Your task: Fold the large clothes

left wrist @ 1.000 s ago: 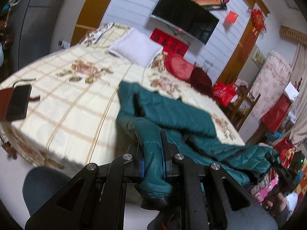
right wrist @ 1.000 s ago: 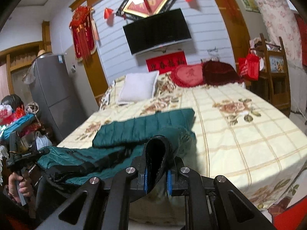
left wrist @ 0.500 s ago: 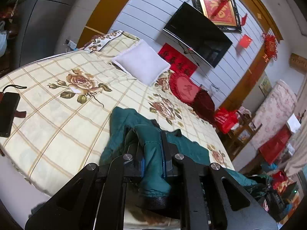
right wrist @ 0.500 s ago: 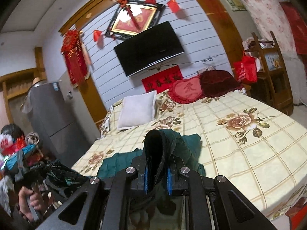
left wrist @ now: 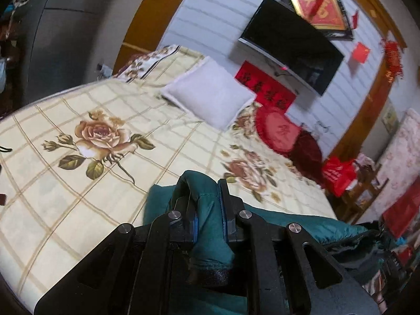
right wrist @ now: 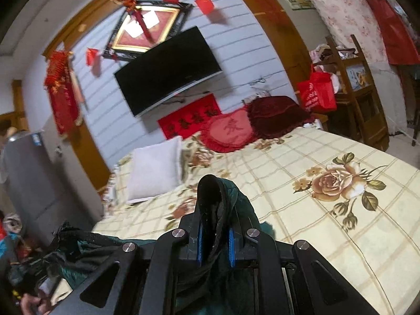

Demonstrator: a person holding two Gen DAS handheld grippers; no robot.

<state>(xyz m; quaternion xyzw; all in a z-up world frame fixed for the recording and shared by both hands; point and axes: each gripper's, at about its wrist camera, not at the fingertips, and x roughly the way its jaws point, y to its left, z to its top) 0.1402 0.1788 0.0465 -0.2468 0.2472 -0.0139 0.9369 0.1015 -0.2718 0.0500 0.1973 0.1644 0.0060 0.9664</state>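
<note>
A dark green quilted jacket hangs between my two grippers over the near edge of the bed. My left gripper is shut on a green fold of it with a black cuff below the jaws. My right gripper is shut on another part of the jacket, where its black lining shows. Both grippers are lifted above the floral bedspread. The rest of the jacket sags out of view below the grippers.
A white pillow, a red cushion and a dark red cushion lie at the head of the bed. A TV hangs on the wall. A wooden shelf with a red bag stands at the right.
Both grippers have risen and moved forward over the bed, lifting the jacket off the bedspread. Less of the jacket lies spread on the bed now.
</note>
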